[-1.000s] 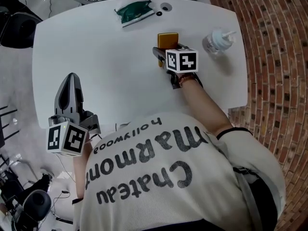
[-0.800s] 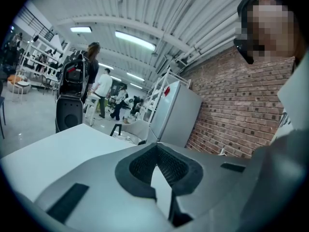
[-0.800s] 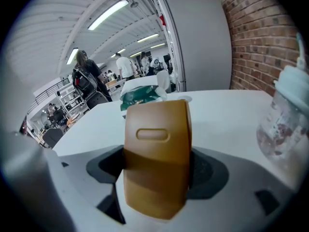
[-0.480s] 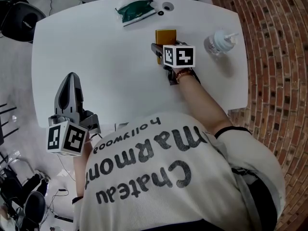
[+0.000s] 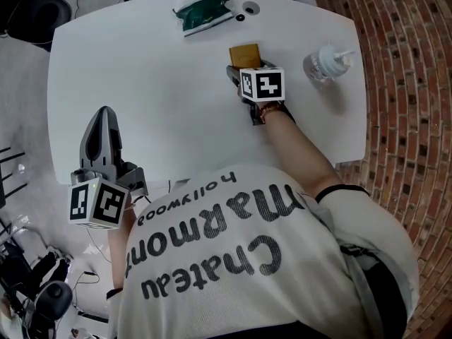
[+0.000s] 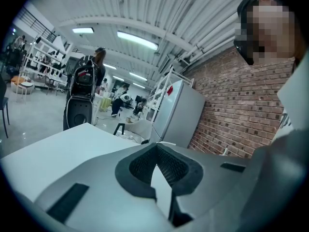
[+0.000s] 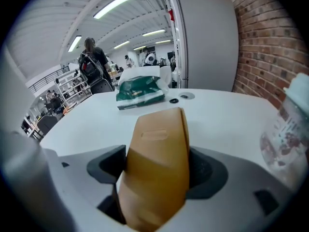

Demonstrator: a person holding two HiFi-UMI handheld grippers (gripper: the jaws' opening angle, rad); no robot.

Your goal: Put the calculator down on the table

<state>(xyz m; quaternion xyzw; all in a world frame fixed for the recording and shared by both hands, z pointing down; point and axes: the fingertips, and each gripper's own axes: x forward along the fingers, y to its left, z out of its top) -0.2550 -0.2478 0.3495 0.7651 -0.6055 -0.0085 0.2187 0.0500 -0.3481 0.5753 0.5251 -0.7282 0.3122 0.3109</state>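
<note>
A tan calculator point(image 5: 244, 52) sticks out of my right gripper point(image 5: 245, 66) over the far middle of the white table point(image 5: 155, 83). In the right gripper view the calculator point(image 7: 159, 139) shows its plain back, and the right gripper point(image 7: 159, 166) is shut on it, with a dark pad against each side. Whether its far end touches the tabletop I cannot tell. My left gripper point(image 5: 106, 113) lies at the near left edge of the table. In the left gripper view the left gripper point(image 6: 155, 148) is shut with nothing between its pads.
A green packet point(image 5: 203, 13) lies at the table's far edge, also the green packet point(image 7: 140, 93) ahead of the calculator. A clear pump bottle point(image 5: 321, 62) stands to the right. A round cable hole point(image 5: 251, 8) is beside the packet. A brick floor lies on the right.
My right gripper with the calculator has barely shifted over the table. The left gripper has stayed where it was.
</note>
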